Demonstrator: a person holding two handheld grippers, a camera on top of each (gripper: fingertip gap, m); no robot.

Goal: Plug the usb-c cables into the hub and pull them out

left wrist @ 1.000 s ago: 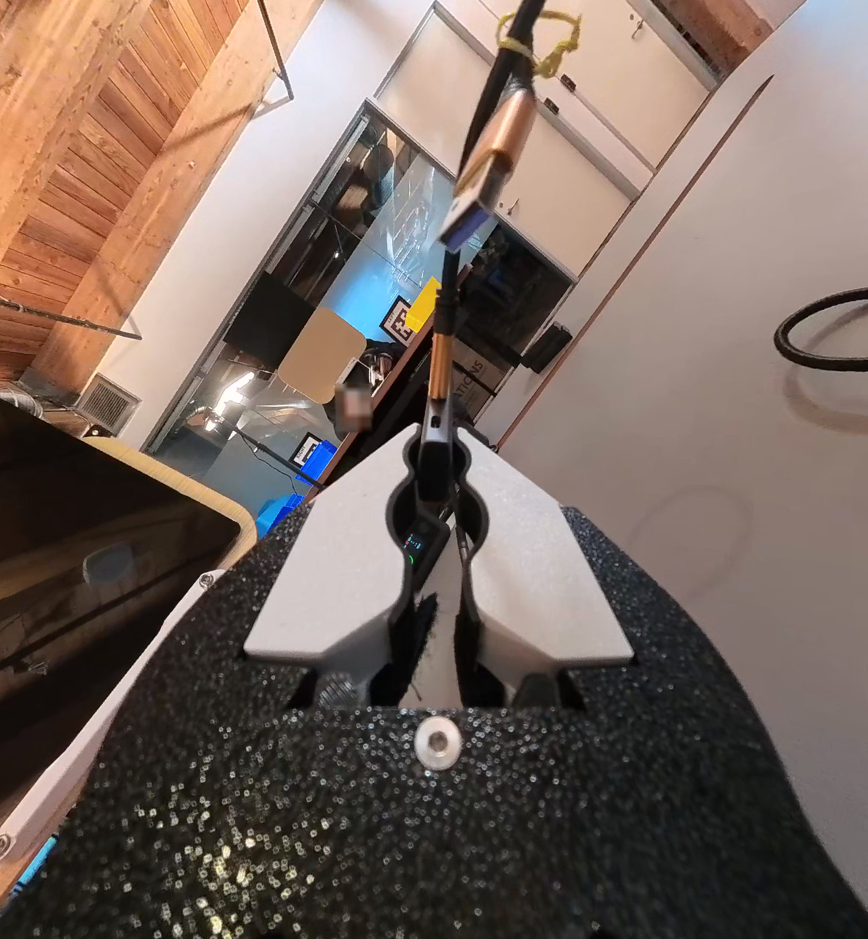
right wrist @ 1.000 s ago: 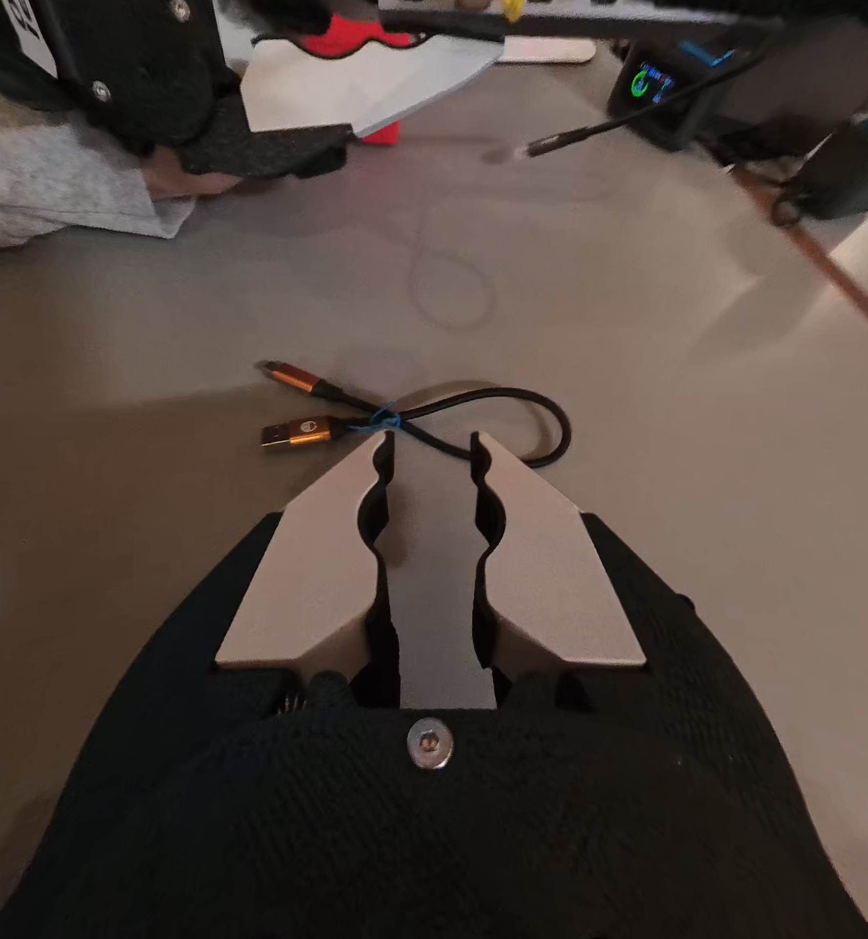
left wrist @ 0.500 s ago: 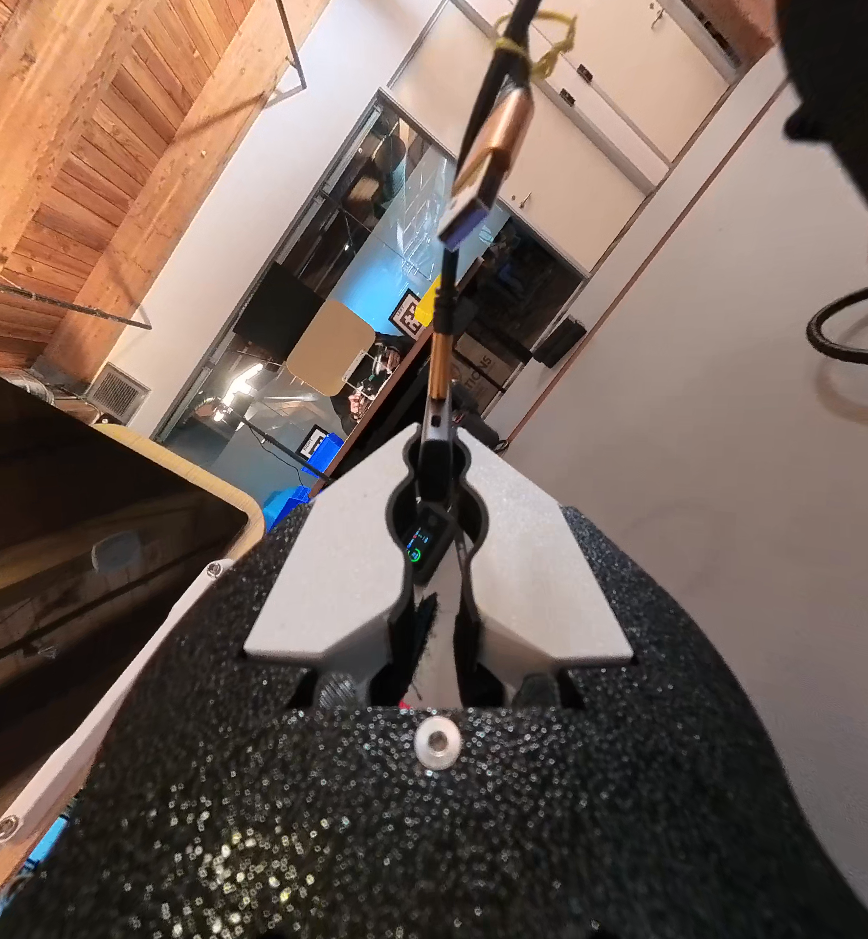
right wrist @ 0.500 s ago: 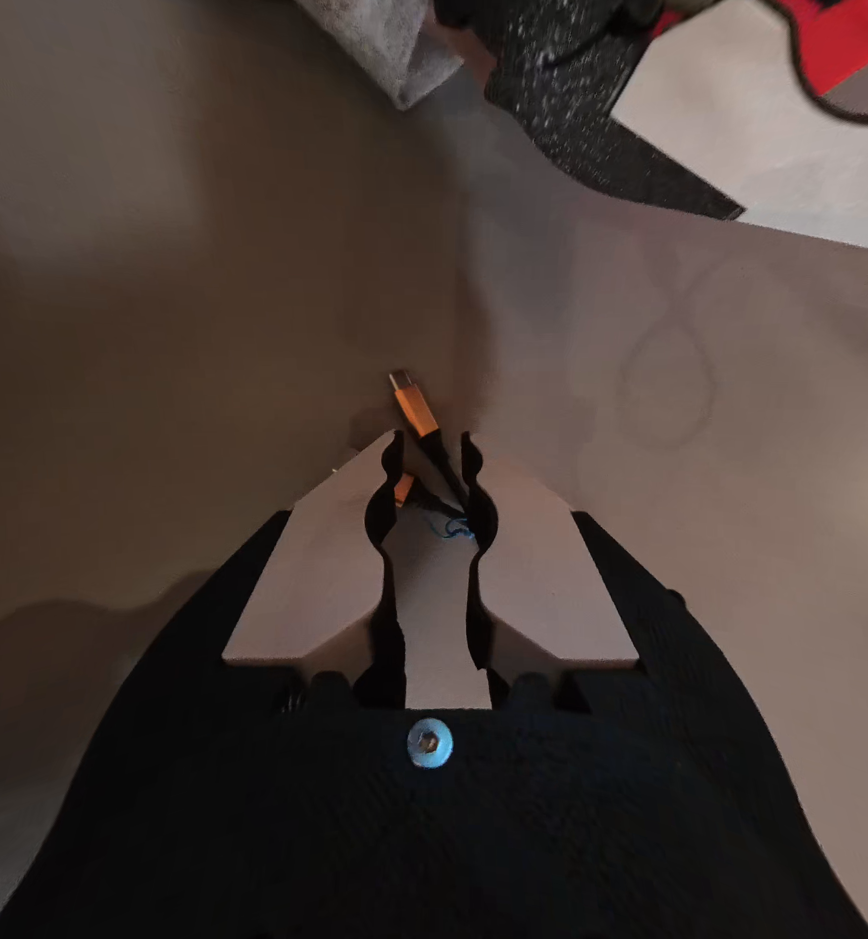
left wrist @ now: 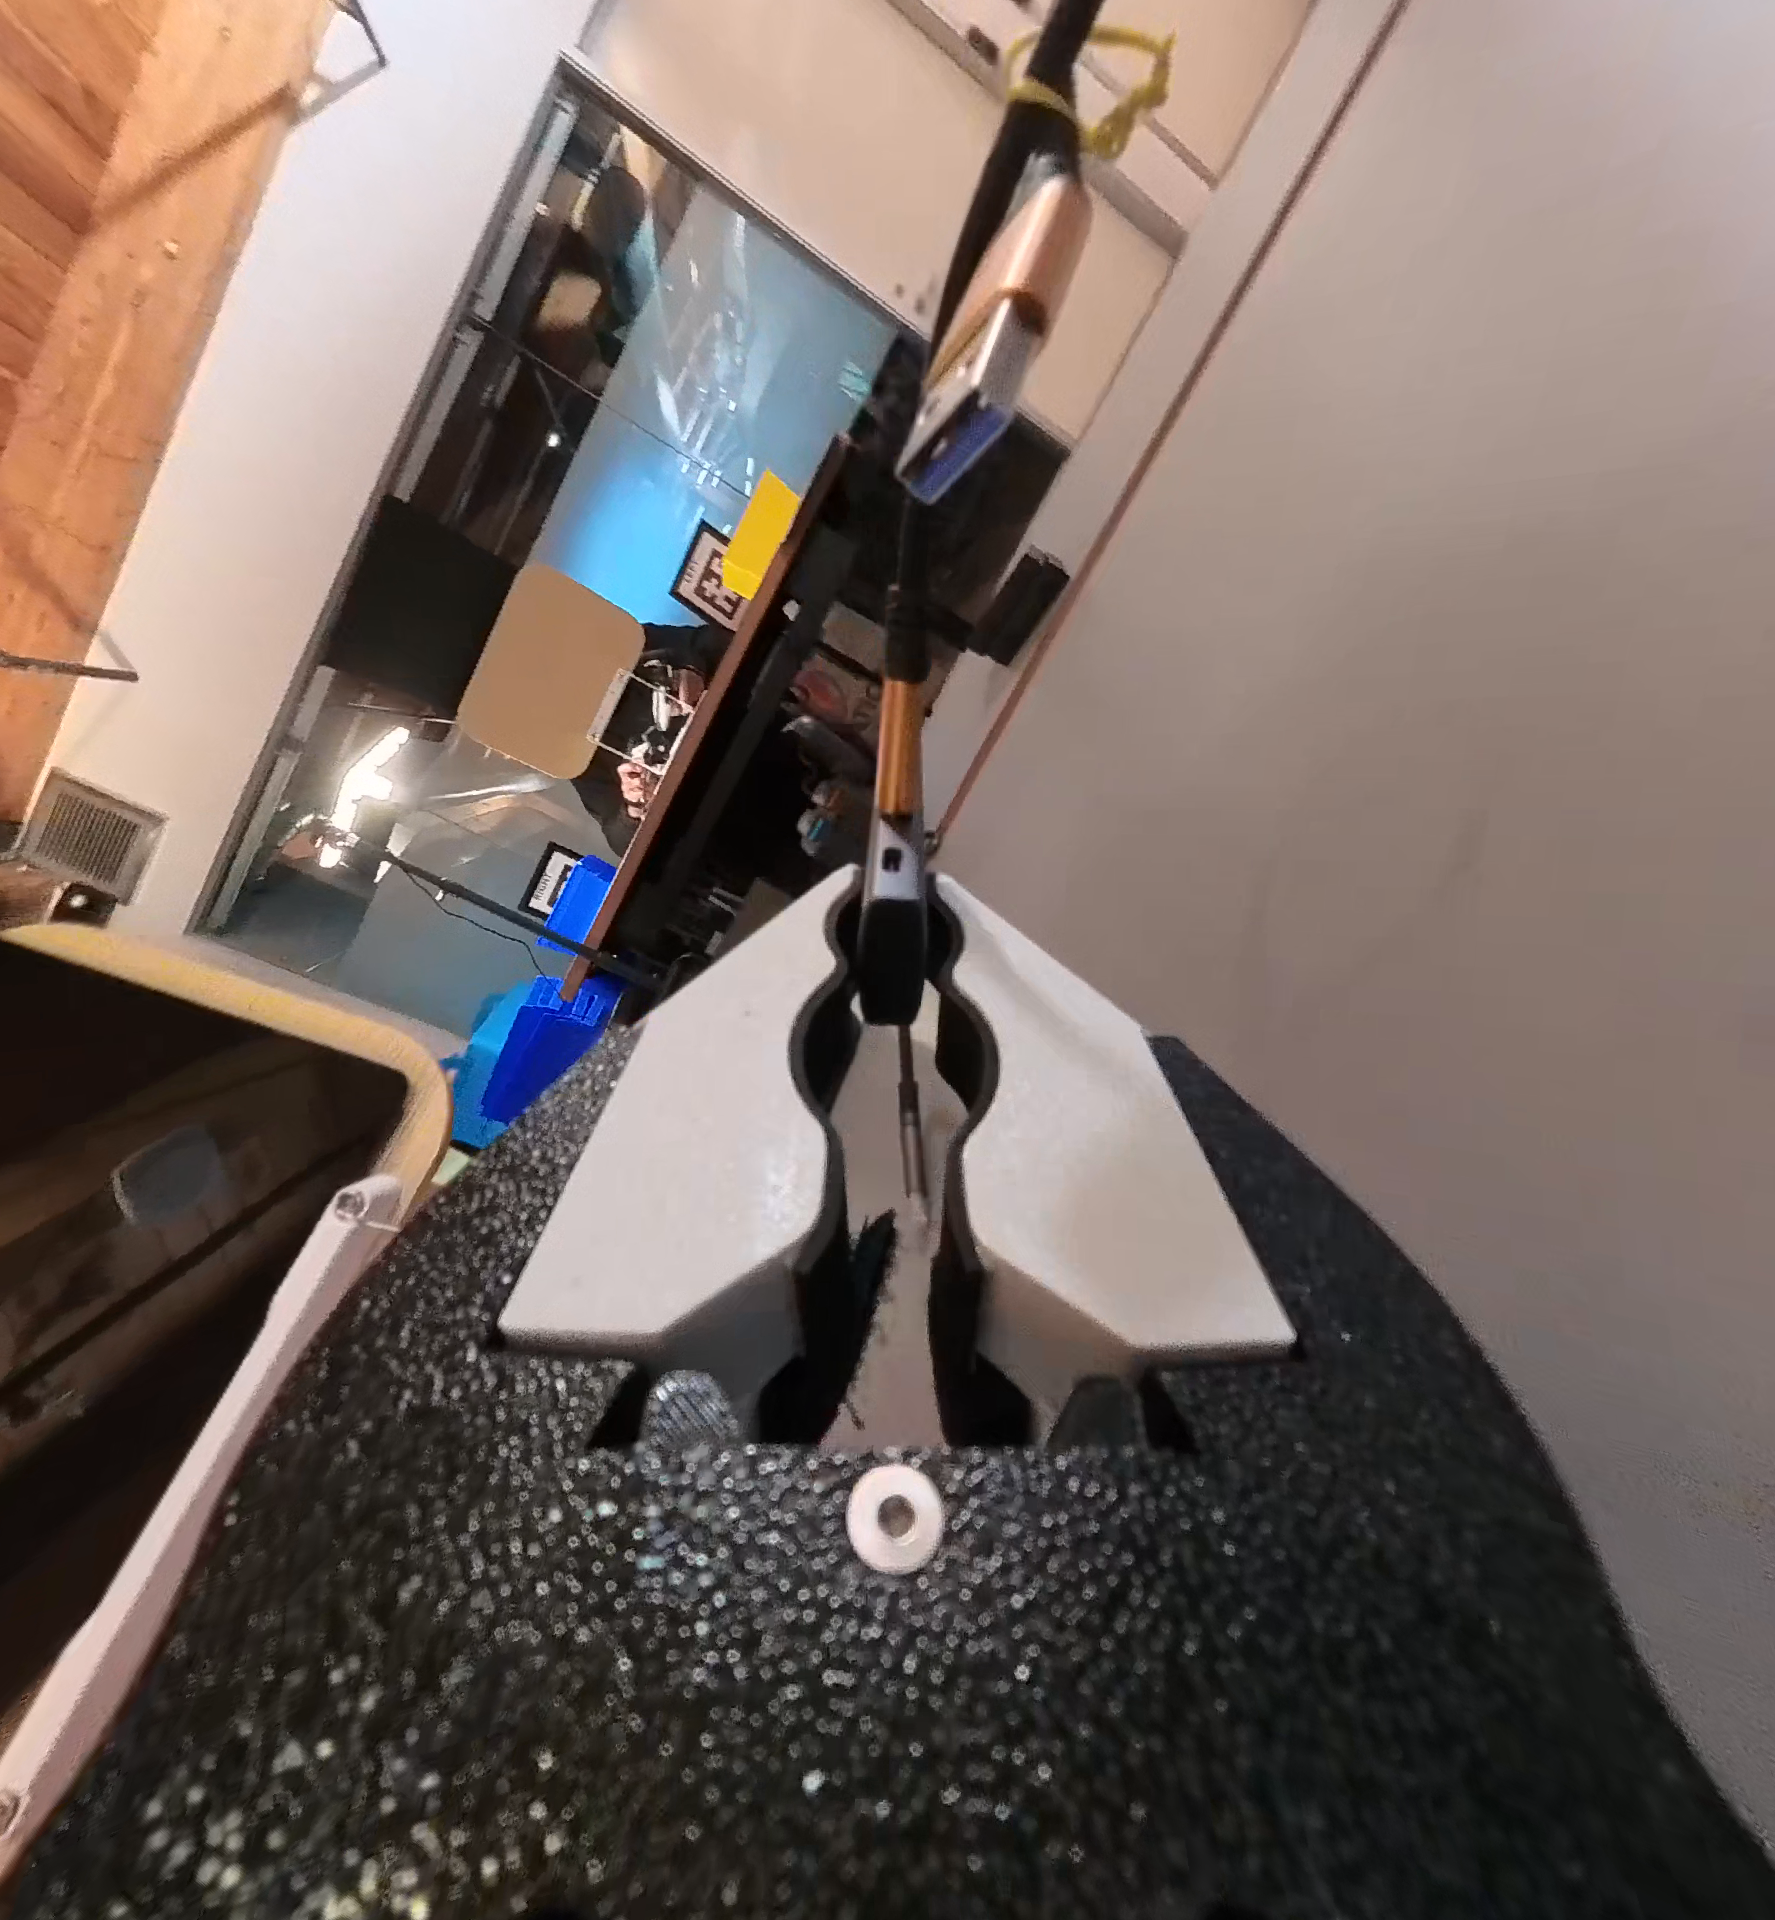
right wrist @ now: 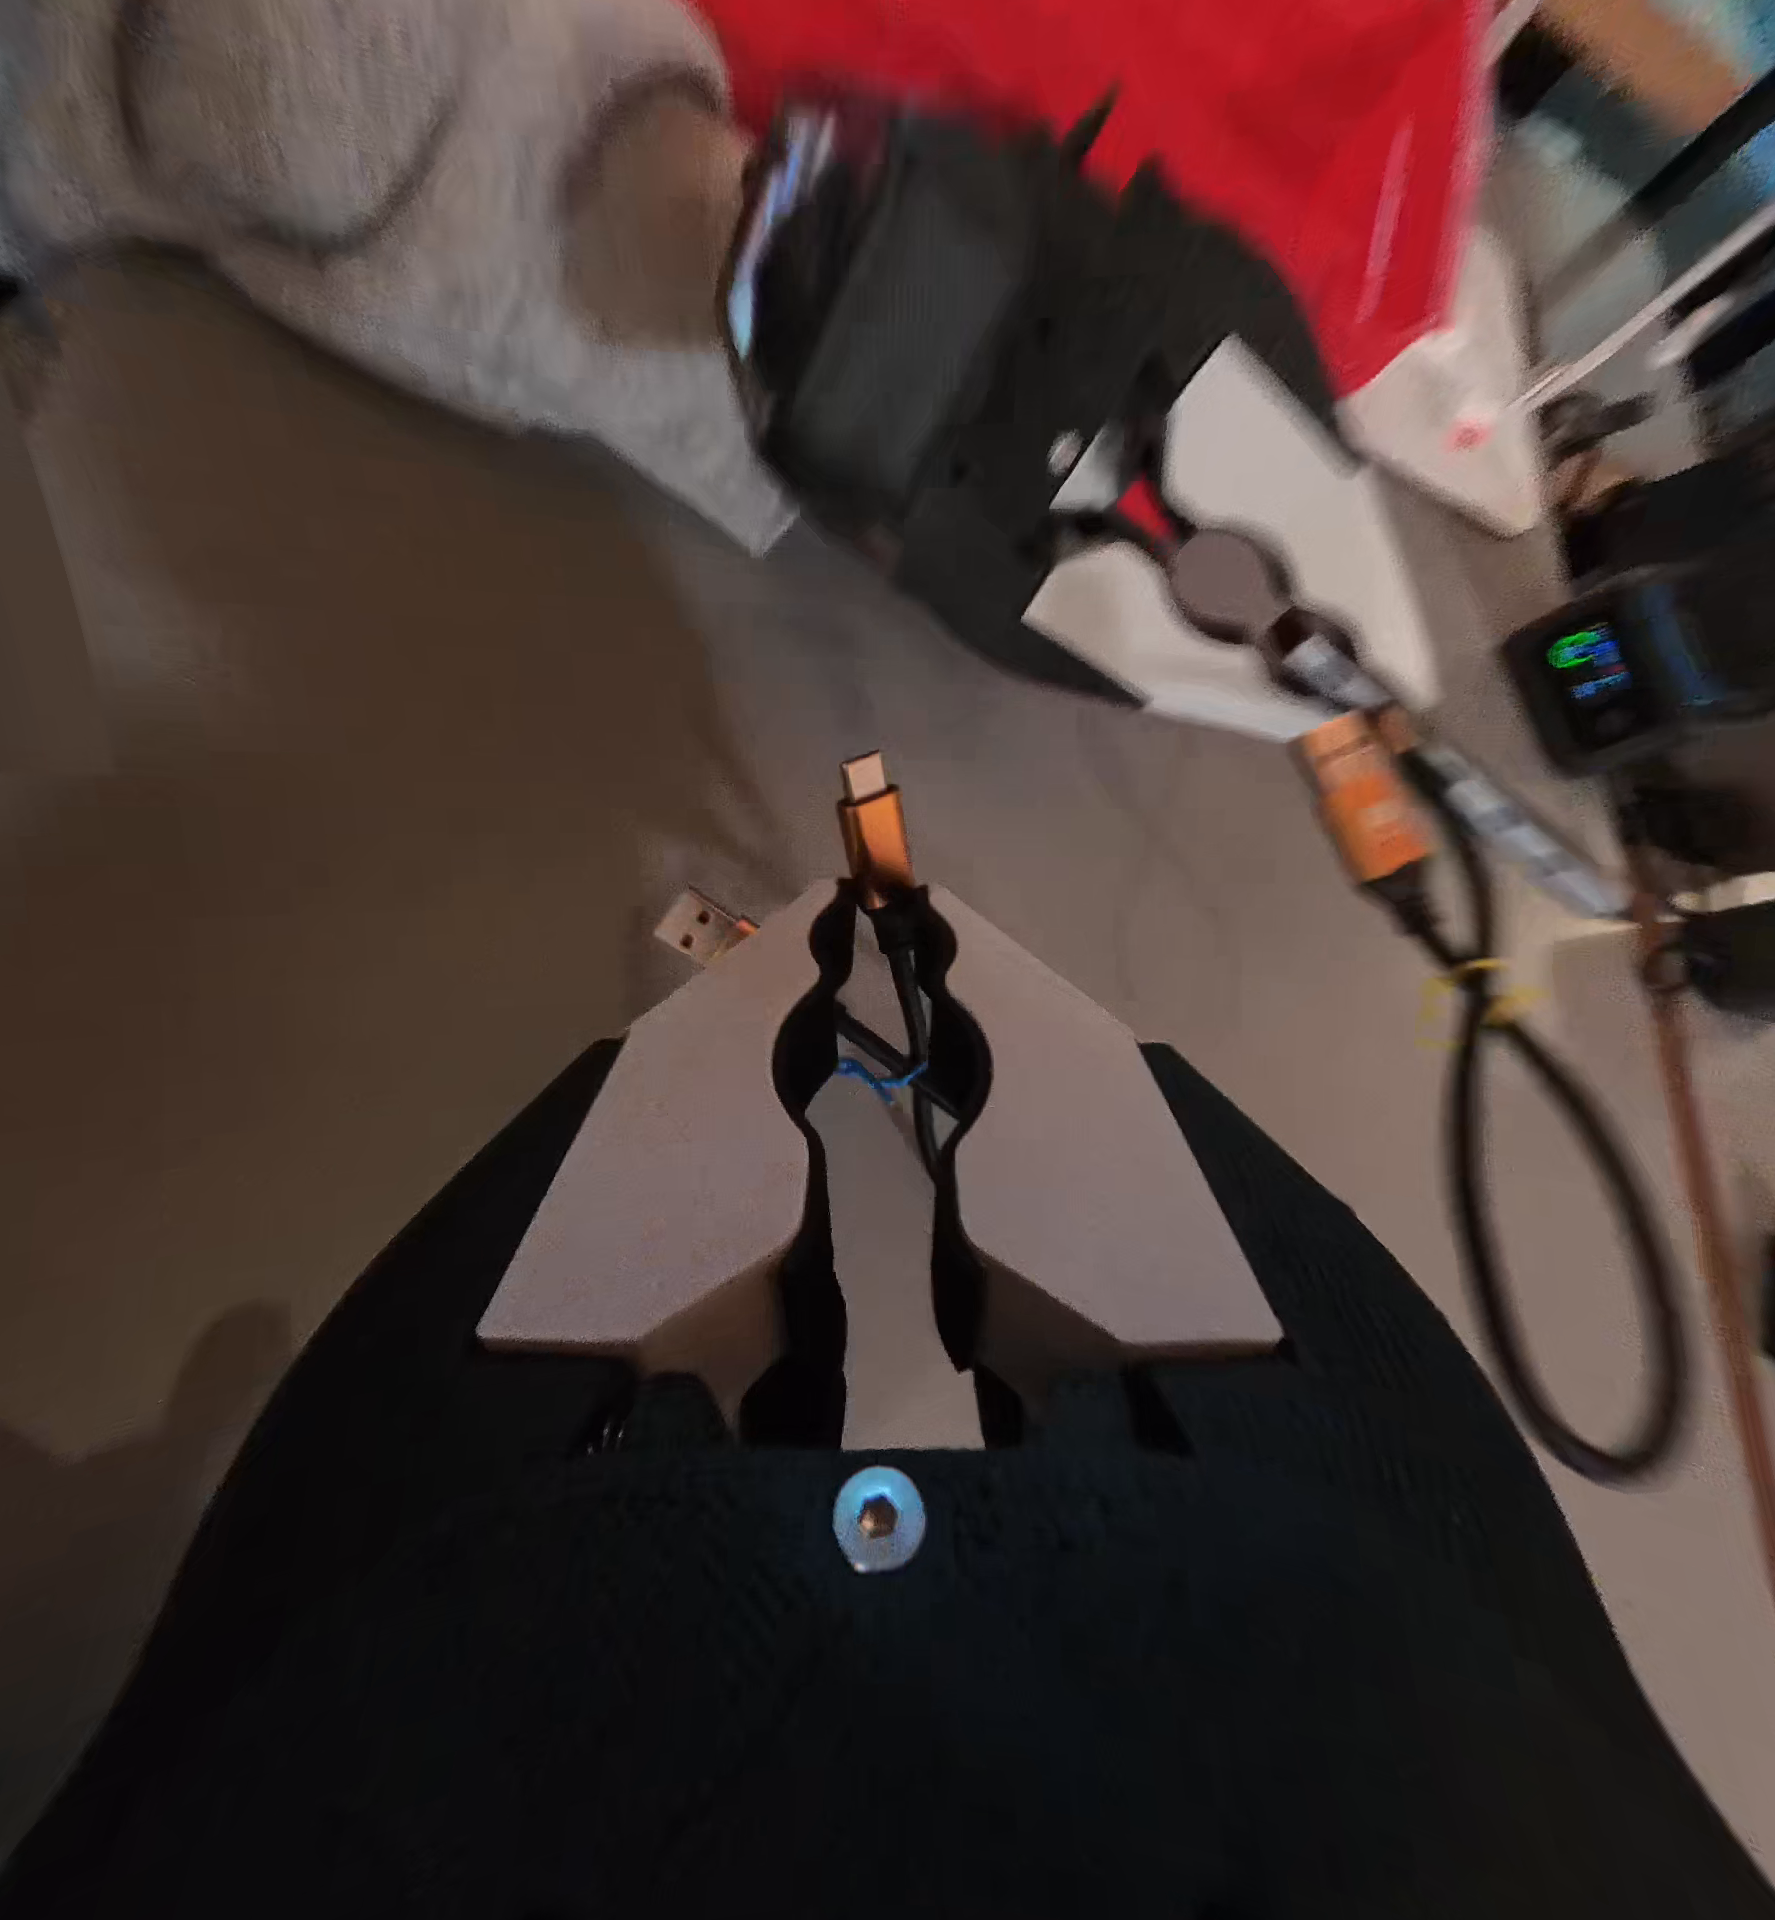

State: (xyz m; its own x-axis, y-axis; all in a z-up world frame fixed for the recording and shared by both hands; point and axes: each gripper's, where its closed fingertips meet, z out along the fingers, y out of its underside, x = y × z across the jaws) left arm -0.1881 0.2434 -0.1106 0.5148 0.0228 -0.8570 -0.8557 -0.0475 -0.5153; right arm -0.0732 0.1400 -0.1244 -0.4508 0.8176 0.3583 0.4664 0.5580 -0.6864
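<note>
Gripping cable [right wrist: 875, 831], right tool [right wrist: 881, 914].

Each wrist camera looks closely along its own fingers [left wrist: 717, 1122].

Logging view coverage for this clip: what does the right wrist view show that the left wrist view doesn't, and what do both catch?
Only the right wrist view: the right gripper shut on an orange USB-C cable tied with blue thread, and a small device with a lit screen.
Only the left wrist view: a glass-fronted room behind, wooden ceiling.
Both: the left gripper clamping the hub, and the yellow-tied cable plugged into it.
</note>
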